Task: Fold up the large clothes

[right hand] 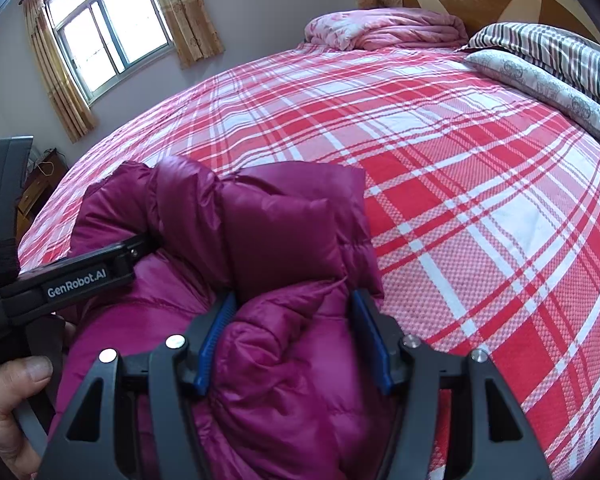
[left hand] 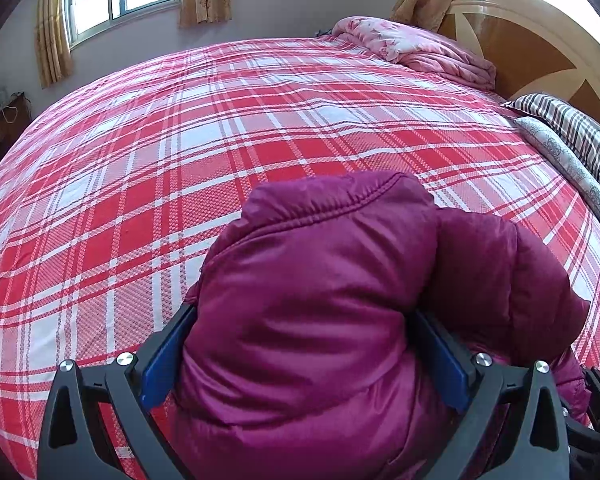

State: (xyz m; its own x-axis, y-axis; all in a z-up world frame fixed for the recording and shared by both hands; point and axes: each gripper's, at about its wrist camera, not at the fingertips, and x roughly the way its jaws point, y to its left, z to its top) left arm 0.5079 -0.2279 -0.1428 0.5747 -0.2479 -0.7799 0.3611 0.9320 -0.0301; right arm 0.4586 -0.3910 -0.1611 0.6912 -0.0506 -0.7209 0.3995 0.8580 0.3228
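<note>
Gripping puffy magenta down jacket [left hand: 320, 300]: left claw [left hand: 306, 352], blue pads pressed against thick fold on both sides. Jacket bunched at near edge of bed, on red-white plaid sheet [left hand: 180, 152]. Pink quilt [left hand: 412, 46], striped pillow [left hand: 572, 128] by wooden headboard [left hand: 540, 40].

Right wrist view: right claw [right hand: 296, 344] clamped on jacket [right hand: 284, 240] bulge, jaws about half spread. Left claw [right hand: 142, 246] enters from left, tips buried in fabric; person's hand [right hand: 8, 408] on its handle.

"GenRobot.AI" in white on the left gripper's [right hand: 140, 246] black side.
</note>
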